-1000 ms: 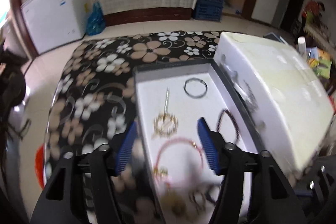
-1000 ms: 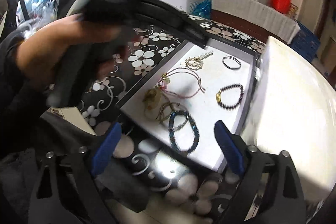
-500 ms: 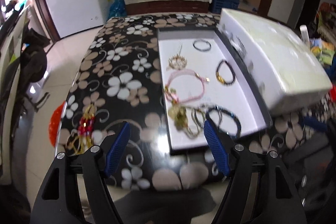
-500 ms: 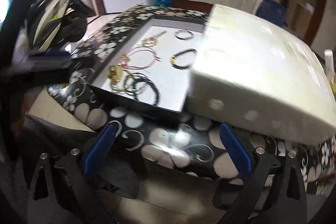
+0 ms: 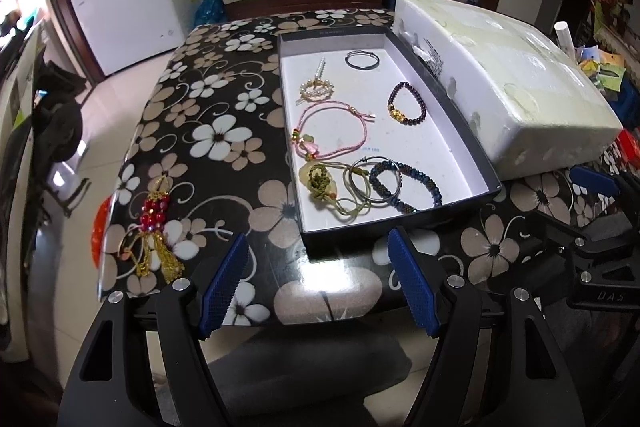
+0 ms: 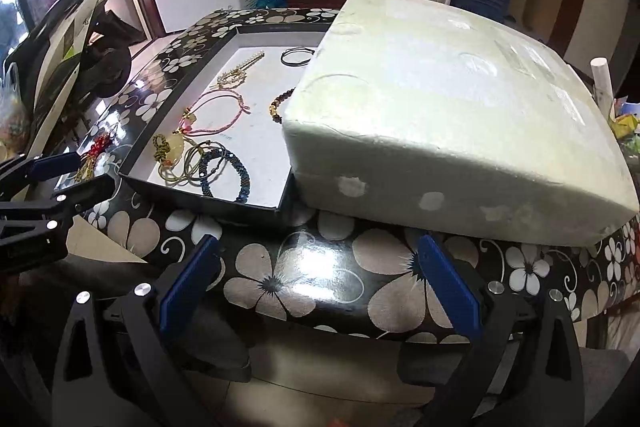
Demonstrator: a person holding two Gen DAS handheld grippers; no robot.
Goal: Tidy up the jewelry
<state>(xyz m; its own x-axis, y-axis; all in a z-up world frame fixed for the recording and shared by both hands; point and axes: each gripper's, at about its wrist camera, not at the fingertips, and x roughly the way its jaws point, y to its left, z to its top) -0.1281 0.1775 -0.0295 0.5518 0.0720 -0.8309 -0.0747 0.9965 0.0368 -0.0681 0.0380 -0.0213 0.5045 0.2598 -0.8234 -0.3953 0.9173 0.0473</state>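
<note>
Black shallow box (image 5: 440, 95) of bracelets lies lengthwise, pointing away from camera.

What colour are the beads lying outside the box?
Red beads with gold tassels, clearest in the left wrist view.

One tray (image 5: 452, 131), one foam box (image 5: 516, 83)
</note>
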